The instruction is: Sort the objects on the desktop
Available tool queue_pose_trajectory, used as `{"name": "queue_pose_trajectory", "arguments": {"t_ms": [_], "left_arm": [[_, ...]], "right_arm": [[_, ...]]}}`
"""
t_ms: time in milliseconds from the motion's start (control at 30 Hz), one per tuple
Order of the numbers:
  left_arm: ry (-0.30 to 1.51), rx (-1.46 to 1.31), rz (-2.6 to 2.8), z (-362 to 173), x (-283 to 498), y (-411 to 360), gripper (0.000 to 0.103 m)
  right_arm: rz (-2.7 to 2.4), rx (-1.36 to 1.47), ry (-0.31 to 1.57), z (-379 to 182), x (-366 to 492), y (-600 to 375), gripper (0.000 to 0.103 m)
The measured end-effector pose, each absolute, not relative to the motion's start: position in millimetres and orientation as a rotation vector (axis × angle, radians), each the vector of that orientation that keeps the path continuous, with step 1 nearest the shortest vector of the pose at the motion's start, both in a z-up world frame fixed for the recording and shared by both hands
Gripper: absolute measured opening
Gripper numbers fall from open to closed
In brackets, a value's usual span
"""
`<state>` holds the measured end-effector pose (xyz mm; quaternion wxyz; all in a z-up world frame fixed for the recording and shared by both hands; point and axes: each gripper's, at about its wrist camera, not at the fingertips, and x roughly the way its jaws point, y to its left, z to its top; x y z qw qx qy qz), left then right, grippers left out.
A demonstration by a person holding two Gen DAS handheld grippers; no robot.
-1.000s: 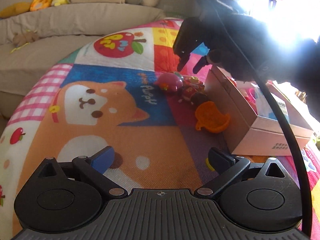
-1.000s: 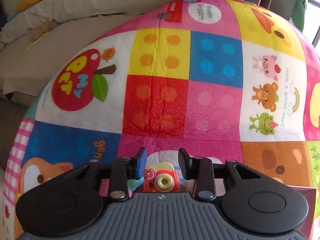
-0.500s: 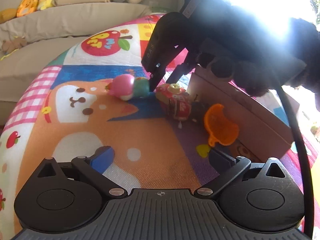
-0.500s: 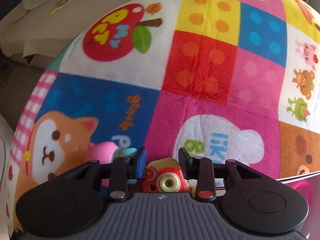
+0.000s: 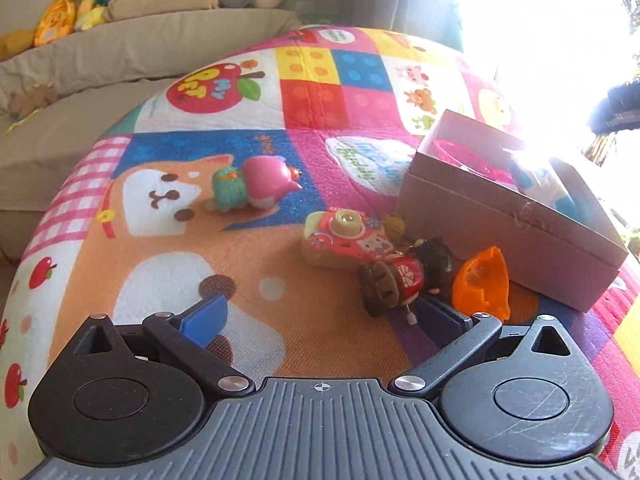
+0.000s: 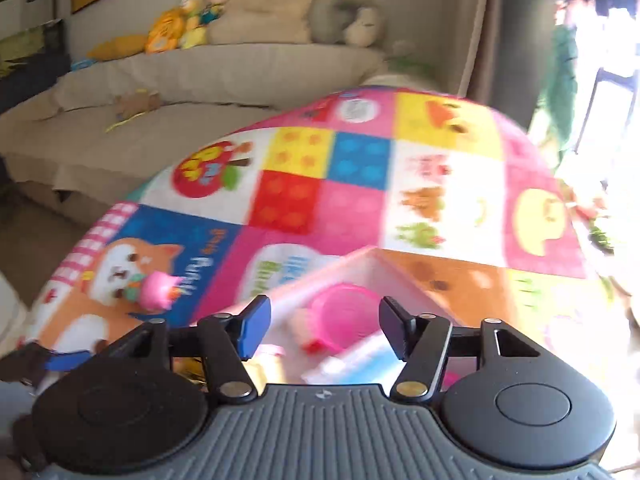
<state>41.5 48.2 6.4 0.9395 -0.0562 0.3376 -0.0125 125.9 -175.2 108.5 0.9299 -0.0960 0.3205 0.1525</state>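
Observation:
On the colourful play mat (image 5: 168, 264) lie a red toy camera (image 5: 346, 238), a pink and teal round toy (image 5: 256, 186), a brown and red figure (image 5: 404, 276) and an orange scoop (image 5: 482, 284). A cardboard box (image 5: 508, 224) stands to their right and holds a pink ring and a blue-white item. My left gripper (image 5: 324, 318) is open and empty, low over the mat just short of the figure. My right gripper (image 6: 324, 326) is open and empty above the box (image 6: 360, 256); the pink ring (image 6: 344, 312) shows between its fingers. The pink toy (image 6: 154, 290) lies to the left. This view is blurred.
A beige sofa (image 5: 120, 64) with cushions and plush toys (image 5: 72, 16) runs along the back. Strong window glare (image 5: 540, 40) washes out the upper right. The mat's left edge drops off near the sofa.
My right gripper has opened, let go of the toy camera and lifted away over the box. The camera now lies on the mat. The pink toy has rolled left.

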Motion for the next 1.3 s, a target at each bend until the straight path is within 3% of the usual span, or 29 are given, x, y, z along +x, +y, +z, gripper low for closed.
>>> {"name": "queue_pose_trajectory", "arguments": {"t_ms": [233,600,933,1133,1300], "left_arm": [[0.695,-0.113,-0.012,12.4,33.8,44.4,0.103],[0.717,-0.100,0.109,18.3,21.5,66.8,0.103],[0.721,-0.131,0.119,17.9,21.2,72.2,0.103],[0.645,-0.117,-0.062,43.9,36.0,38.9,0.103],[0.648,0.056,-0.087,37.5,69.0,-4.4,0.103]], "right_arm": [[0.312,0.062,0.894,47.6,112.2,-227.6,0.071],[0.720,0.224,0.863,34.7,127.8,-148.3,0.073],[0.683,-0.168,0.566,56.5,75.4,-127.5,0.075],[0.333,-0.089,0.436,77.4,140.4,-166.0,0.075],[0.188,-0.133,0.572,47.6,212.0,-186.8,0.059]]}}
